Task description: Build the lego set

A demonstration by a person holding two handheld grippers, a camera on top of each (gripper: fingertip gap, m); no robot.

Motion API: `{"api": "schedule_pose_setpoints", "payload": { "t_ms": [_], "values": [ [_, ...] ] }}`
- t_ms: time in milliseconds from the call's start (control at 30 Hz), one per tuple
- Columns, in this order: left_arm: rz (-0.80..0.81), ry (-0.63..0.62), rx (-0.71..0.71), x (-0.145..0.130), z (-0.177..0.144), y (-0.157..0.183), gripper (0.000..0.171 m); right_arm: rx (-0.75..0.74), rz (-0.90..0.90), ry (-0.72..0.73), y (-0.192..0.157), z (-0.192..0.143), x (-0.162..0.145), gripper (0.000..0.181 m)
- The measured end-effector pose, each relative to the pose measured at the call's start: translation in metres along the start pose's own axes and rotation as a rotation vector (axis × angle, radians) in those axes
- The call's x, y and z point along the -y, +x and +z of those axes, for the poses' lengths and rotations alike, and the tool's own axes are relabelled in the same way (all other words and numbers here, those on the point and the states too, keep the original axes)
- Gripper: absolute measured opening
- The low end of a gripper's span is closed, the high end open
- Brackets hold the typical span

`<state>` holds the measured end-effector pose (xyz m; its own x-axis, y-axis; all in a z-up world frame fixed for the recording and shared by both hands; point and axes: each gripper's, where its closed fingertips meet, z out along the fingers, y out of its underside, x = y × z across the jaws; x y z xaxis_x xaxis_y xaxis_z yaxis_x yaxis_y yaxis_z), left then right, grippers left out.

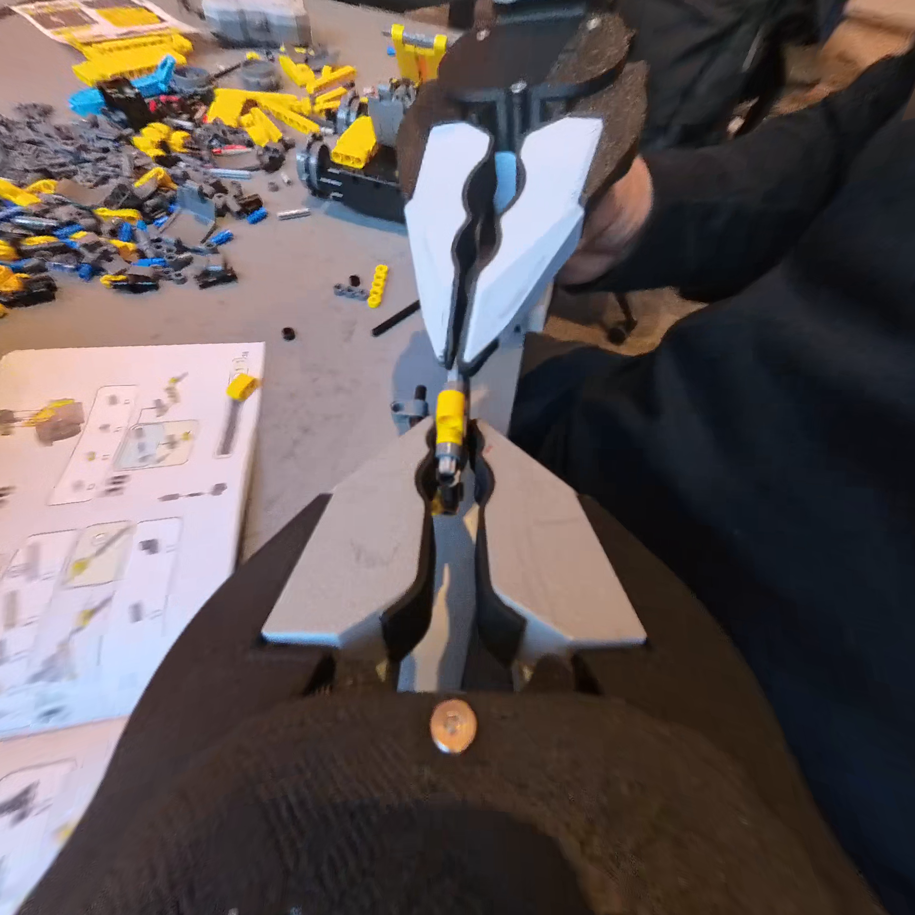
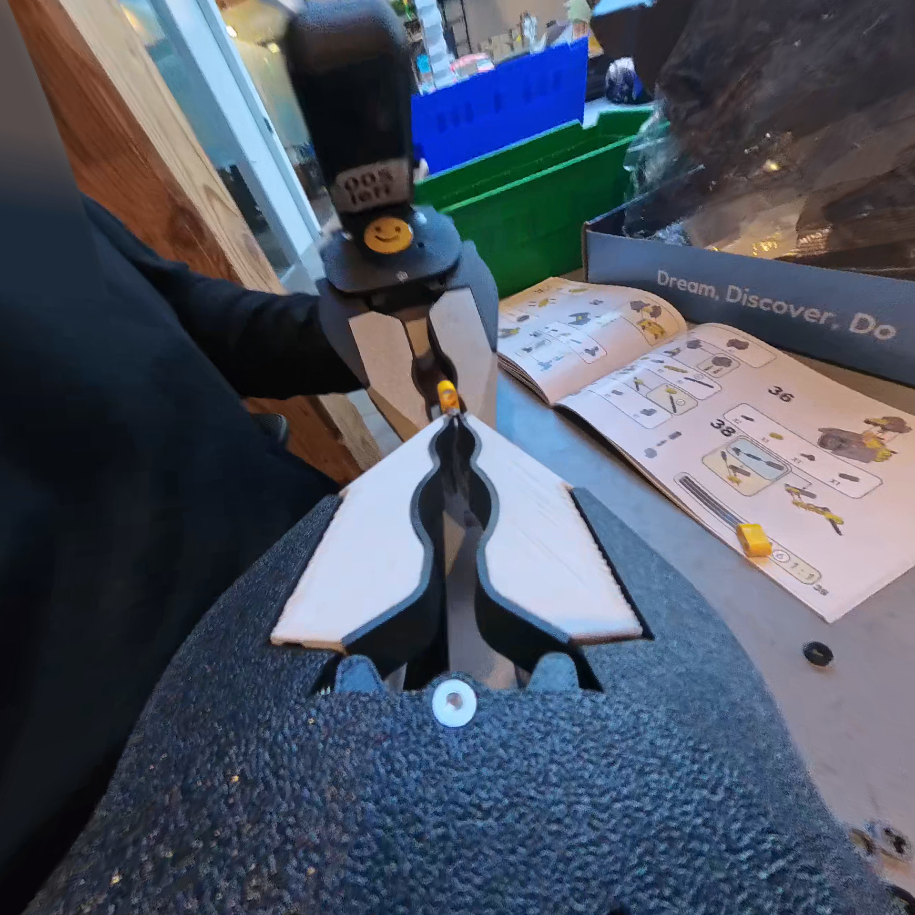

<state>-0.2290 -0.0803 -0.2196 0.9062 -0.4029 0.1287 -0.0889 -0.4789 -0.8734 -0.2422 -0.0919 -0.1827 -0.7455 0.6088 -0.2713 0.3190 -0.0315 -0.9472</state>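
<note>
A small assembly, a yellow connector on a thin grey axle, is held in the air between my two grippers over the grey table. My left gripper is shut on the yellow connector's near part, and a grey and black end lies back between its fingers. My right gripper points at it from the far side and is shut on the axle's far tip. In the right wrist view my right gripper pinches that tip, with the yellow connector just beyond it between the left gripper's fingers.
A pile of yellow, blue, grey and black building pieces covers the far left. An open instruction booklet bears a loose yellow piece. A small grey part lies under the grippers. A dark box and a green crate stand behind.
</note>
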Motion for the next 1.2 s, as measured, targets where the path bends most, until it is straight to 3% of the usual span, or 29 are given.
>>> {"api": "schedule_pose_setpoints", "payload": {
  "t_ms": [100,300,500,600,733,900,967,1067,1167,1200],
  "values": [
    [-0.100,0.046,-0.086,0.005,0.007,0.016,0.006,0.041,0.043,0.022,-0.006,-0.008,0.001,0.000],
    [-0.248,-0.055,-0.111,-0.011,0.009,0.024,0.007,-0.033,0.085,-0.108,-0.001,-0.035,-0.027,0.000],
    [-0.080,-0.293,-0.017,-0.031,0.018,0.016,0.006,-0.042,0.119,-0.233,-0.007,-0.031,-0.036,0.027],
    [0.061,-0.381,0.086,-0.031,0.019,0.006,0.006,-0.129,0.134,-0.223,0.000,-0.024,-0.035,0.019],
    [0.087,-0.407,0.093,-0.034,0.024,0.003,0.006,-0.185,0.008,-0.270,0.002,-0.016,-0.043,0.018],
    [0.093,-0.389,0.122,-0.029,0.020,-0.007,0.006,-0.234,0.061,-0.257,0.010,-0.017,-0.044,0.020],
    [0.073,-0.316,0.016,-0.022,0.024,0.007,0.006,-0.260,0.069,-0.250,0.016,-0.021,-0.047,0.022],
    [-0.094,-0.258,-0.142,-0.022,0.026,0.019,0.006,-0.196,0.045,-0.187,0.009,-0.024,-0.037,0.023],
    [-0.209,-0.167,-0.347,-0.009,0.016,0.038,0.007,-0.062,-0.004,-0.194,-0.009,-0.028,-0.034,0.001],
    [-0.245,-0.152,-0.405,-0.005,0.013,0.043,0.007,-0.030,0.011,-0.189,-0.013,-0.029,-0.033,0.002]
  ]
}}
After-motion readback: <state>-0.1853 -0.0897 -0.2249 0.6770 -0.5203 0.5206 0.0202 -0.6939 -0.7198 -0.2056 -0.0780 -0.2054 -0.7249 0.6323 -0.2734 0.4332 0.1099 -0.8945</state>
